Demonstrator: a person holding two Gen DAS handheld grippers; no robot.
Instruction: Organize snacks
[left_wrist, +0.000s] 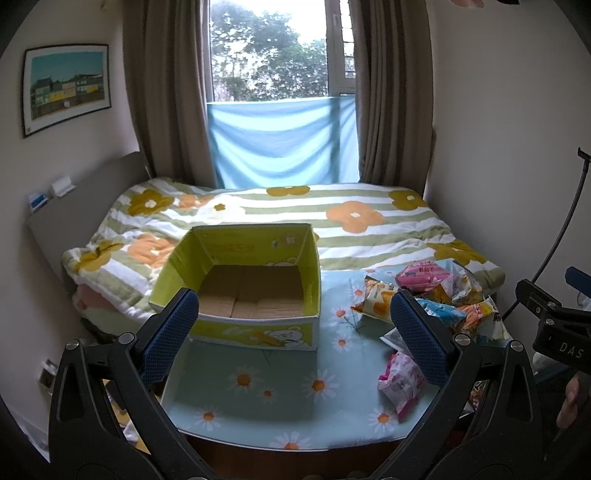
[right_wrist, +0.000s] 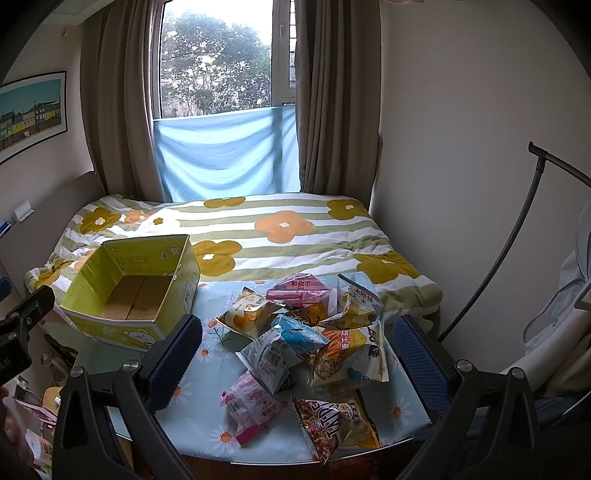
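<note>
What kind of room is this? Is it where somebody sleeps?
Yes, it looks like a bedroom. There is a bed with a flowered quilt, a curtained window behind it, and a framed picture on the wall. Snack bags lie near a box on a small table.

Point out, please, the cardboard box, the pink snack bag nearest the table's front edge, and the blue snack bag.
cardboard box (left_wrist: 258, 288), left wrist view, bare brown floor.
pink snack bag (right_wrist: 251, 402), right wrist view, middle of wrapper.
blue snack bag (right_wrist: 273, 350), right wrist view, barcode panel.
</note>
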